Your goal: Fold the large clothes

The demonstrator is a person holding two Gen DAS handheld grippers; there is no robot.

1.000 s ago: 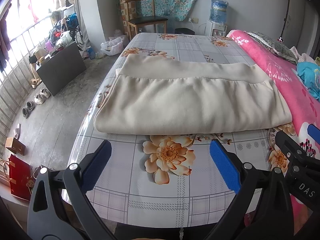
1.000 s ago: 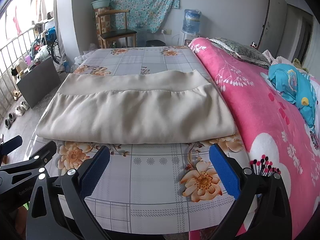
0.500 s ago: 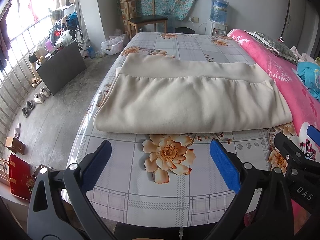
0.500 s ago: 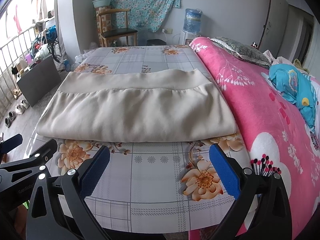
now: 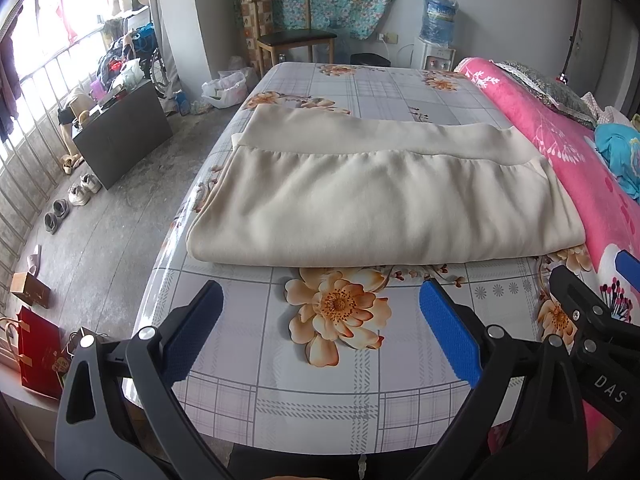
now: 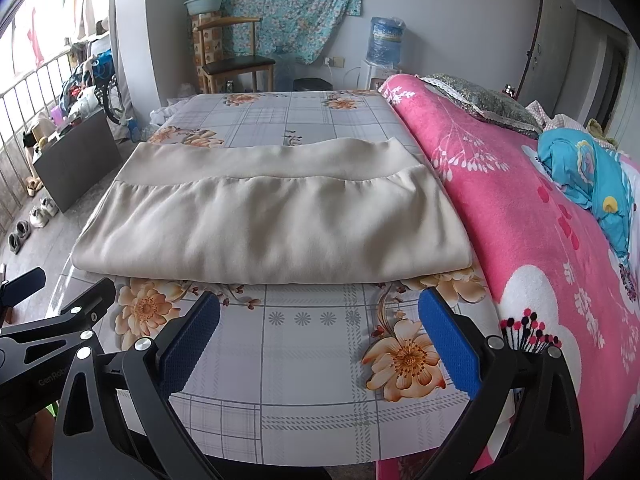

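Note:
A large cream garment (image 5: pixel 380 196) lies folded flat across the flowered table (image 5: pixel 320 360), its wide hem band along the far edge. It also fills the middle of the right wrist view, cream garment (image 6: pixel 276 220). My left gripper (image 5: pixel 320 300) stands open above the table's near edge, a little short of the garment's front fold, nothing between its blue pads. My right gripper (image 6: pixel 320 312) is likewise open and apart from the cloth. The right gripper's black frame shows at the left view's right edge, and the left gripper's frame at the right view's left edge.
A pink flowered blanket (image 6: pixel 540 220) covers a bed along the table's right side, with a blue bundle (image 6: pixel 592 176) on it. A wooden chair (image 5: pixel 292 40) and water dispenser (image 5: pixel 438 36) stand beyond the table. Left are a dark box (image 5: pixel 124 132), shoes and a red bag (image 5: pixel 38 352) on the floor.
Both grippers have drifted slightly; the garment sits marginally nearer in the right wrist view. Nothing was gripped or released, and the garment has not moved.

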